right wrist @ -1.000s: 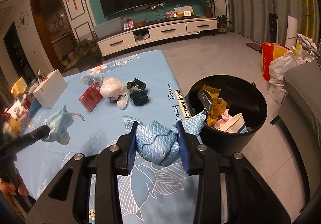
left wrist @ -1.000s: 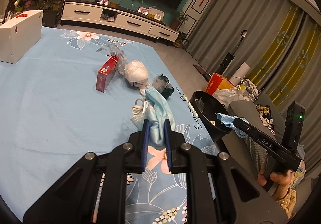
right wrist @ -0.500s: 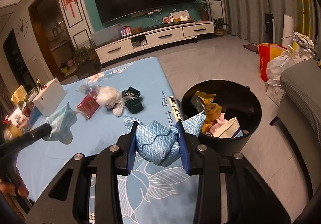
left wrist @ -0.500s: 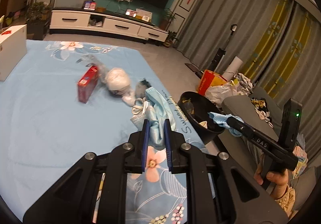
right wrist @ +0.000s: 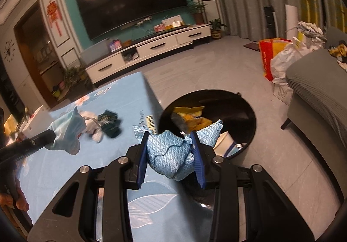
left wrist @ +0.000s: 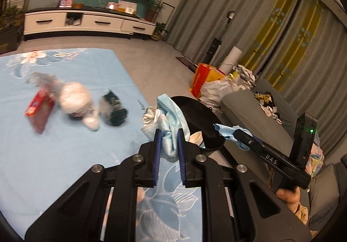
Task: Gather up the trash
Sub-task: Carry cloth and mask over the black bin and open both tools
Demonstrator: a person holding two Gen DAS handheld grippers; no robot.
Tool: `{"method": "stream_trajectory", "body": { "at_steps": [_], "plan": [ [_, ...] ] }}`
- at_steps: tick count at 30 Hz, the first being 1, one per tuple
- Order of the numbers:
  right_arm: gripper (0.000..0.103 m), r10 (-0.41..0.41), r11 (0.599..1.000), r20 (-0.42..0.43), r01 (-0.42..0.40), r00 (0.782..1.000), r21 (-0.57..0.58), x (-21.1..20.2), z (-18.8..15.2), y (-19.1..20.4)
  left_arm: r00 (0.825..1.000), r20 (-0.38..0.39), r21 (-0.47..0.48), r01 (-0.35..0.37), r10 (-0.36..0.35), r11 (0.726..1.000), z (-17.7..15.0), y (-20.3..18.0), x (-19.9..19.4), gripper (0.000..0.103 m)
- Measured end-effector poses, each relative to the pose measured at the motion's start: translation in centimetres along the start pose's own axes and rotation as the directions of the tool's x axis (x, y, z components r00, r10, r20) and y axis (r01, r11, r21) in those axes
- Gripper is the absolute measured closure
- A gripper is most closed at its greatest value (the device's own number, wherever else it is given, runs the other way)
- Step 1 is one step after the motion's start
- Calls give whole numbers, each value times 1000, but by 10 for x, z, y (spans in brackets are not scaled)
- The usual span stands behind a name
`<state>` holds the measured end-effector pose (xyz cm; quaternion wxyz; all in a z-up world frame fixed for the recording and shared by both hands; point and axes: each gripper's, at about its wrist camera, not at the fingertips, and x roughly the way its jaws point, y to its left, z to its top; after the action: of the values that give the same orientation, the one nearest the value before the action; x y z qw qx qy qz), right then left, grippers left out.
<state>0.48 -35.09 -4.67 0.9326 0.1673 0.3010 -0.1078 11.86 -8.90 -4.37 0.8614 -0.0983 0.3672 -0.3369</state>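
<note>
Crumpled blue cloth [right wrist: 171,155] with woven diamond texture; soft, matt face mask [left wrist: 171,120]; glossy black plastic bin [right wrist: 249,112] beside printed, smooth blue tablecloth [left wrist: 65,155]; matt black gripper frames.

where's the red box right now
In the left wrist view the red box lies on the light blue floral sheet at far left, right beside the white crumpled wad, with the dark green packet beyond that.
</note>
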Motion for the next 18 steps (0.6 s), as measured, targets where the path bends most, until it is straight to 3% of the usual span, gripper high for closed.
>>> {"method": "stream_trajectory", "body": {
  "at_steps": [9, 18],
  "plan": [
    [66, -19, 998, -9, 19, 1000, 63, 28, 11, -38, 992, -93, 43, 85, -81, 995, 24, -31, 82, 87],
    [66, 0, 991, -46, 6, 999, 131, 65, 18, -64, 976, -199, 83, 101, -83, 991, 23, -52, 158, 87]
  ]
}}
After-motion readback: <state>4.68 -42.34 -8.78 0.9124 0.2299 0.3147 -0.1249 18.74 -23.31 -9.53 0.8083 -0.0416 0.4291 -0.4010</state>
